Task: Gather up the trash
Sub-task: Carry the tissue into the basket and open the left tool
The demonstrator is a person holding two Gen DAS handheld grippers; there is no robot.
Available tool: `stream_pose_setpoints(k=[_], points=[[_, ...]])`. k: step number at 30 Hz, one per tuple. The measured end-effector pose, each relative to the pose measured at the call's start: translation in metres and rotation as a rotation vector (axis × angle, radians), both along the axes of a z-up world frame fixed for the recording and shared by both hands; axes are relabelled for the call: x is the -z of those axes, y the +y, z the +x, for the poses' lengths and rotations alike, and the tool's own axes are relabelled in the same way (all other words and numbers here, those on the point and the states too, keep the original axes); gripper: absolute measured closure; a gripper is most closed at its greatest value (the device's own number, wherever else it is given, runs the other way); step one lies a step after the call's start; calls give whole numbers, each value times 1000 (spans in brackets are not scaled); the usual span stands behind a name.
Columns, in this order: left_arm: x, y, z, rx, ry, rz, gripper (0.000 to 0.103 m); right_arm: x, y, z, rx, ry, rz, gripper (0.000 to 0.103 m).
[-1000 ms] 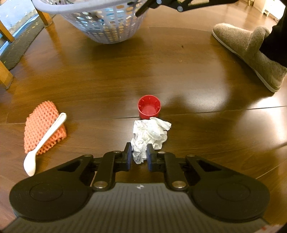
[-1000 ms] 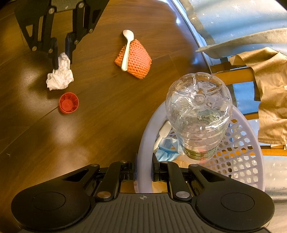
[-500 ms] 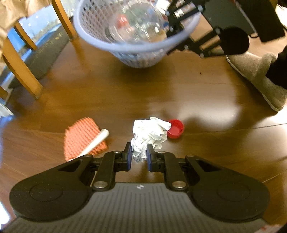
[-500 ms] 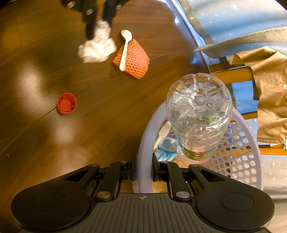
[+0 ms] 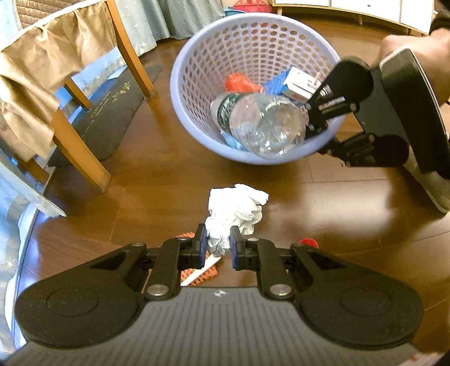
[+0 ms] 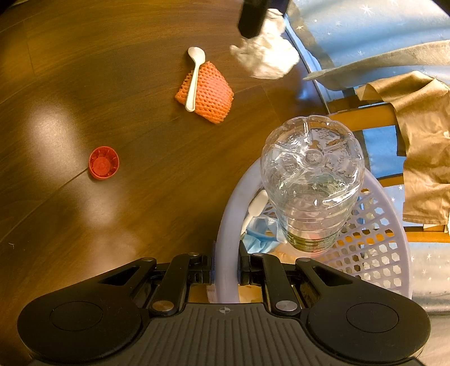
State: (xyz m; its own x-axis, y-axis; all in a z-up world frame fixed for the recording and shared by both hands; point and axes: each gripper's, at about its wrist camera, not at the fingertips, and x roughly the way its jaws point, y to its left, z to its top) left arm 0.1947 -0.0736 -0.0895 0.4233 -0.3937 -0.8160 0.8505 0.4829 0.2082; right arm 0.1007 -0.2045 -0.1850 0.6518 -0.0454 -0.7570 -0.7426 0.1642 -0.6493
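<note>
My left gripper (image 5: pixel 218 242) is shut on a crumpled white tissue (image 5: pixel 234 209), held up off the wooden floor. In the right wrist view the tissue (image 6: pixel 267 57) hangs at the top, above the floor. My right gripper (image 6: pixel 226 271) is shut on the rim of a lilac plastic basket (image 6: pixel 225 225), which is tilted. The basket (image 5: pixel 197 48) holds a clear plastic bottle (image 5: pixel 264 124), a red scrap and blue bits. On the floor lie a red cap (image 6: pixel 103 162), an orange foam net (image 6: pixel 209 94) and a white spoon (image 6: pixel 194 78) across it.
A wooden chair (image 5: pixel 81 118) draped with tan cloth stands at the left, with a dark mat (image 5: pixel 112 112) behind it. A person's slipper (image 5: pixel 433 185) rests on the floor at the right edge. Blue starred fabric (image 6: pixel 365 25) borders the floor.
My left gripper has risen with the tissue, off the floor, and swung toward the basket; the cap and net now sit low behind its fingers. The right gripper and basket stayed still.
</note>
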Motion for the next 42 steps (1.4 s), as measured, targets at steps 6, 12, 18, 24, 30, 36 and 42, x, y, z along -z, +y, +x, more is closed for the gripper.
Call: stream_pose_setpoints(k=[6, 12, 18, 24, 30, 36, 42], points=[[-13, -5, 8, -8, -14, -12, 90, 0, 0, 1, 6, 5, -2, 93], [-46, -15, 30, -24, -58, -68, 90, -1, 1, 4, 12, 11, -3, 93], [-72, -43, 40, 28, -94, -105, 90, -1, 1, 2, 17, 11, 2, 93], [-76, -76, 39, 87, -98, -127, 90, -2, 1, 4, 26, 7, 10, 93], [-73, -104, 36, 136, -92, -157, 90, -3, 0, 3, 27, 11, 15, 94], [-65, -121, 37, 145, -96, -211, 64, -4, 0, 4, 34, 11, 20, 94], [-62, -112, 39, 117, -97, -210, 64, -5, -1, 4, 39, 9, 27, 94]])
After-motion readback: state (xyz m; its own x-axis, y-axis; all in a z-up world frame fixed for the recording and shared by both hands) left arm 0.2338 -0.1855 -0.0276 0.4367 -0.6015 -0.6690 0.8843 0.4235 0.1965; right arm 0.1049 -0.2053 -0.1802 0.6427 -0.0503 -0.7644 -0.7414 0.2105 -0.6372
